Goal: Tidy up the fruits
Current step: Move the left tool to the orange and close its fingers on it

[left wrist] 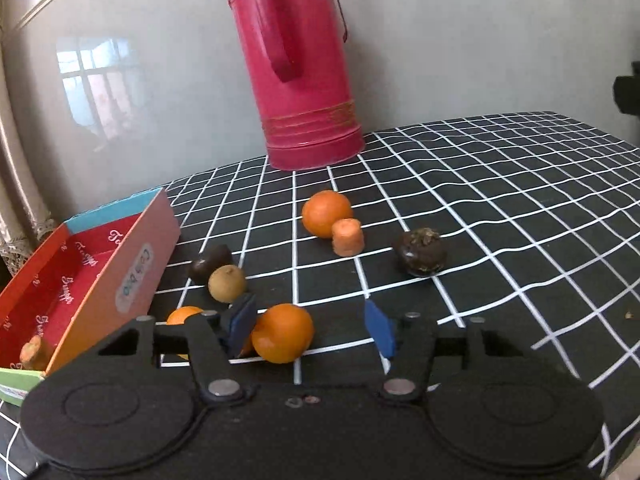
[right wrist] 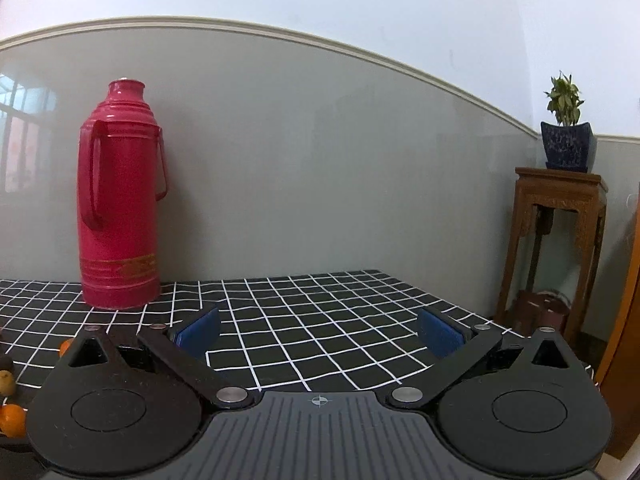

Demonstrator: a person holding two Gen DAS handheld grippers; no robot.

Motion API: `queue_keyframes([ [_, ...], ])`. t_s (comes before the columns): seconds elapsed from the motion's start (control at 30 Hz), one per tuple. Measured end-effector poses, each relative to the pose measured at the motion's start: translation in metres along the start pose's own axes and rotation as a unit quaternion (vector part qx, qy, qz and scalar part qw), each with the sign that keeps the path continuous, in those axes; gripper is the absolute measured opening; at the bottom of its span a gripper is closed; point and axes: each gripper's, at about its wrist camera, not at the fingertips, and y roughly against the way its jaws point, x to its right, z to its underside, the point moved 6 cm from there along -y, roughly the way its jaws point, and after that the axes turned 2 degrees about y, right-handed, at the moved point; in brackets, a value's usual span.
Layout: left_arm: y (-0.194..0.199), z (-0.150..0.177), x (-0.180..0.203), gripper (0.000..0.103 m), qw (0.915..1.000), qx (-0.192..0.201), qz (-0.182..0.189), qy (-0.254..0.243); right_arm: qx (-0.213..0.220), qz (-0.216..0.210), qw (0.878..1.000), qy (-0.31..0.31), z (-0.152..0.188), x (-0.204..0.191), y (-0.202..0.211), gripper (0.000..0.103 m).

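Left wrist view is showing the left tool (left wrist: 311, 328) gaping open around the nearest orange (left wrist: 283, 333), lying on the desk (left wrist: 500, 208) just beside the box (left wrist: 86, 280). Pads closing off-centre could roll it away. The right tool (right wrist: 319, 332) is hovering open, empty.

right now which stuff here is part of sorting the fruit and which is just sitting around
Part of the job:
- nearest orange
- far orange
- carrot chunk
- brown longan
- dark round fruit
- red box

Just lying about:
- pink thermos
- potted plant
- wooden stand
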Motion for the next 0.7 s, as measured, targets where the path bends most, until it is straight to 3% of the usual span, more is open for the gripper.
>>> queue_keyframes([
  [0.57, 0.006, 0.002, -0.018, 0.05, 0.9964, -0.025, 0.035, 0.073, -0.009, -0.02, 1.0, 0.001, -0.001, -0.007, -0.003, 0.103],
  [0.67, 0.005, 0.0, -0.018, 0.046, 0.9957, -0.026, 0.03, 0.084, -0.009, -0.022, 1.0, -0.001, -0.001, -0.007, -0.002, 0.103],
  [0.7, 0.006, 0.0, -0.02, 0.041, 0.9953, -0.026, 0.029, 0.088, -0.01, -0.024, 1.0, -0.001, -0.001, -0.007, -0.003, 0.103],
])
